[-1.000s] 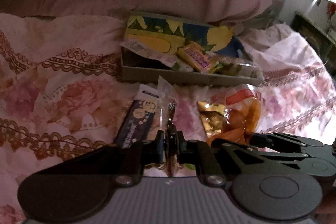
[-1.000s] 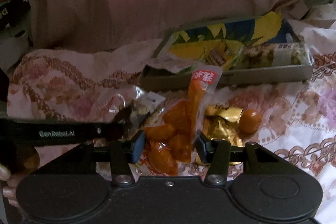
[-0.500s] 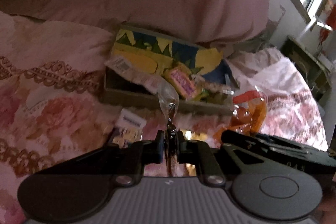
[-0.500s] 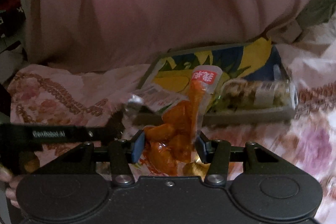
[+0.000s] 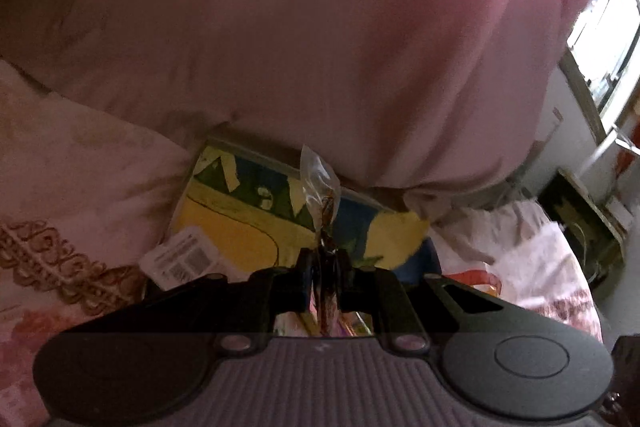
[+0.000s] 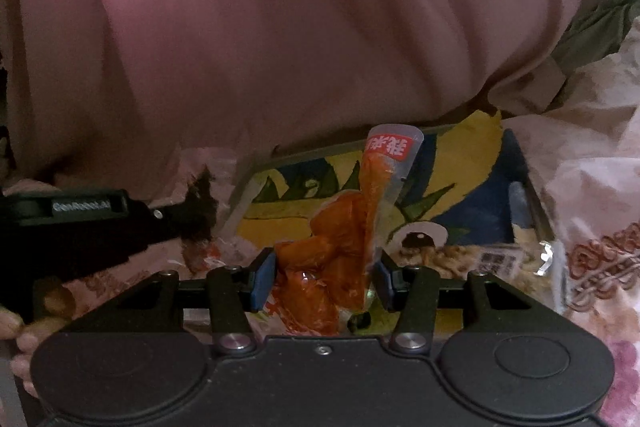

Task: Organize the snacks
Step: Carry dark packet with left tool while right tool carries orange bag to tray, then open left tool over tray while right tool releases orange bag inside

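The right claw (image 6: 324, 281) is clamped on an orange snack packet (image 6: 340, 235), its blue pads pressing the bulging sides, and the packet's red-labelled top stands up ahead of the fingertips. The left claw (image 5: 325, 277) is pinched nearly shut on a thin clear wrapper (image 5: 320, 187) with something dark inside, perhaps dried fruit, though the dim view does not settle it. Just beyond both claws lies a shallow box (image 5: 240, 211) with a yellow, blue and green picture on its floor. A white packet with a barcode (image 5: 182, 259) sits at the box's left end, left of the left claw; a pale nut bar (image 6: 480, 259) lies right of the right claw. Behind the box rises a pink pillow (image 5: 320, 27), all on a flowered bedspread (image 5: 60, 207).
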